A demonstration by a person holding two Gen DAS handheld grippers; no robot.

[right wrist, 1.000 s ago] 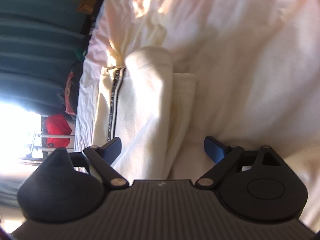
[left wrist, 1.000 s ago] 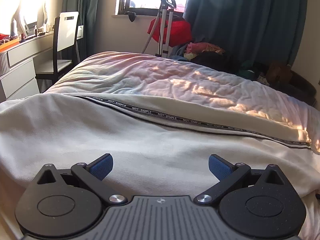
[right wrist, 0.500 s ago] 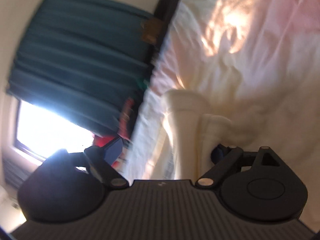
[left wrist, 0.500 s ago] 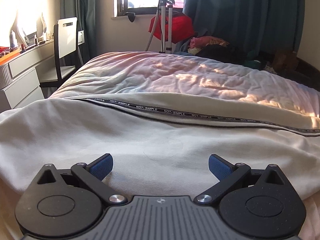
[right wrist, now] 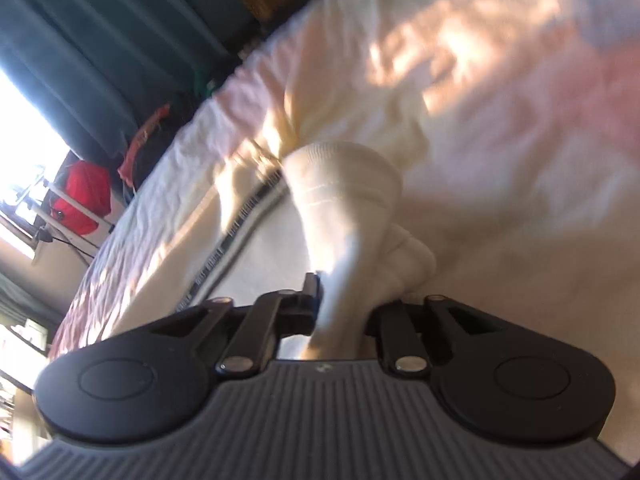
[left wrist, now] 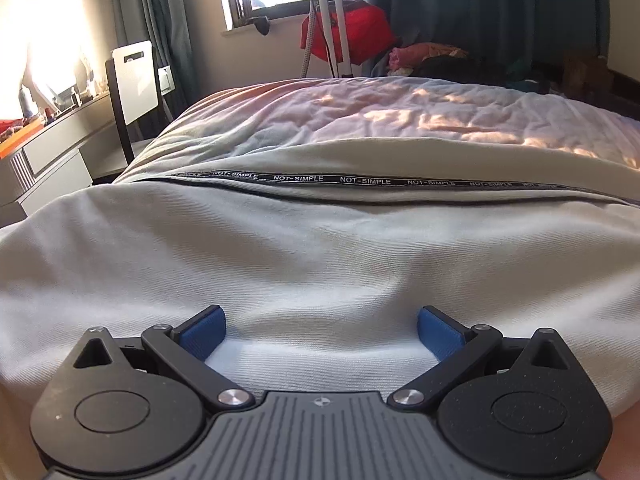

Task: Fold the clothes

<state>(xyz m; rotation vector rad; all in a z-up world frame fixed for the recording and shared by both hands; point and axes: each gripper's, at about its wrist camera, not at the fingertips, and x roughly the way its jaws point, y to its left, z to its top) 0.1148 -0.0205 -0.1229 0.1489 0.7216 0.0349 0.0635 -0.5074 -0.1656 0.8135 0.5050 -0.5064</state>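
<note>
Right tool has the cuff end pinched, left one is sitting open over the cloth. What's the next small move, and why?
Probably close the left tool on the cream garment. Its blue pads stand wide apart with cloth bunched between them, not yet pinched, while the right tool has just closed on the cuff end. With both ends gripped, the garment could likely be lifted and folded over on the bed.
</note>
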